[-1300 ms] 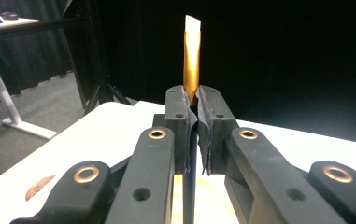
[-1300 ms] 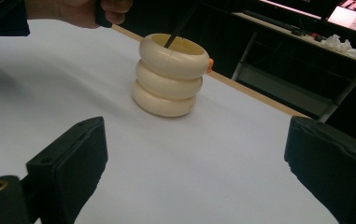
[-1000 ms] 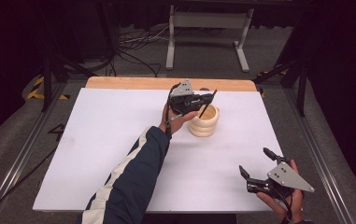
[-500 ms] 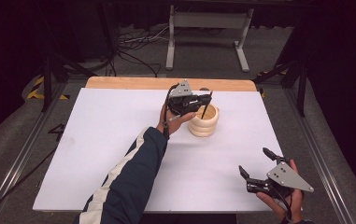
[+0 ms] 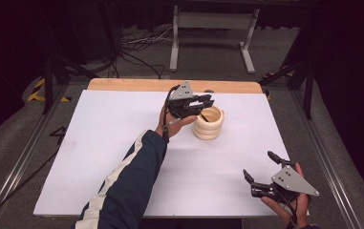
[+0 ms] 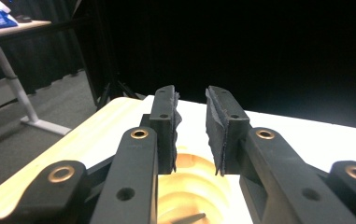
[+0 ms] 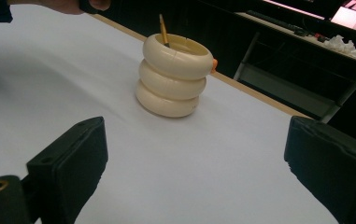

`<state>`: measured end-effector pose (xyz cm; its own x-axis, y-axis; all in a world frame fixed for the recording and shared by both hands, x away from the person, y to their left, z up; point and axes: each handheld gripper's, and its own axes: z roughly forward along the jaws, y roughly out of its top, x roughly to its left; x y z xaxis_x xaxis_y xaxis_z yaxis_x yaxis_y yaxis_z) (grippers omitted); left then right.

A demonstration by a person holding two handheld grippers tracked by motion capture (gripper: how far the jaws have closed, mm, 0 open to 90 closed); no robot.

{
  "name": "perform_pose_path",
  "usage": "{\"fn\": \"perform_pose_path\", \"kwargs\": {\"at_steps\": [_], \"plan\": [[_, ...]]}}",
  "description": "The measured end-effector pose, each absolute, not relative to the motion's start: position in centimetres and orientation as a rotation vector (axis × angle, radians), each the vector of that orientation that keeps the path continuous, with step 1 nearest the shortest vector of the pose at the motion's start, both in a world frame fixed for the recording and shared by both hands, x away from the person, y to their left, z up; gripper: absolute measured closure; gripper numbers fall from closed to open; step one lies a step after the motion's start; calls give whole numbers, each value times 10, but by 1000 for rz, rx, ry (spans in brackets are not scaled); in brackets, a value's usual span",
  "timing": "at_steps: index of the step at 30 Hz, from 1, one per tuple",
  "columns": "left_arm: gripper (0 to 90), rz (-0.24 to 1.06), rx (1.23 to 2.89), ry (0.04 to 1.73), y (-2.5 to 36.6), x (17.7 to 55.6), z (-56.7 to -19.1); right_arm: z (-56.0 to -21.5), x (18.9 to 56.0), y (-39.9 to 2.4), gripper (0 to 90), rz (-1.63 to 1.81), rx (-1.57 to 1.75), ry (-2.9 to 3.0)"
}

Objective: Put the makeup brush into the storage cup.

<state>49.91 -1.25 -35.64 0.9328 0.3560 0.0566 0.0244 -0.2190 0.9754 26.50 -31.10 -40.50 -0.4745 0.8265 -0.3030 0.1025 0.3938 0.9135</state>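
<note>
A white rectangular sheet (image 5: 98, 143) covers the table, leaving a pale wooden strip (image 5: 132, 85) bare along the far edge. Metal rails (image 5: 22, 162) run along the grey carpeted floor (image 5: 7, 138) on both sides of the table. Beyond the far edge stands a grey metal desk frame (image 5: 208, 21), with tangled black cables (image 5: 136, 45) to its left. Yellow-and-black striped tape (image 5: 38, 88) marks the floor at far left.

The left gripper (image 5: 207, 101) now sits a little farther left over the cup (image 5: 208, 123), its jaws slightly parted and level above the rim.
</note>
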Motion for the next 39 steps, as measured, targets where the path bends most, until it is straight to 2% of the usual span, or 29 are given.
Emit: {"fn": "perform_pose_path", "kwargs": {"at_steps": [1,3,11,15,39], "plan": [[676,321,1774,288,-12,498,-356,-405,265,-311,68,1136,804,1847],[676,336,1774,289,-10,497,-355,-405,265,-311,68,1136,803,1849],[560,407,1774,295,3,488,-345,-406,265,-309,68,1131,800,1854],[532,444,1795,281,7,485,-341,-406,265,-310,68,1130,802,1854],[202,538,1877,302,23,474,-340,-406,265,-310,69,1129,804,1858]]}}
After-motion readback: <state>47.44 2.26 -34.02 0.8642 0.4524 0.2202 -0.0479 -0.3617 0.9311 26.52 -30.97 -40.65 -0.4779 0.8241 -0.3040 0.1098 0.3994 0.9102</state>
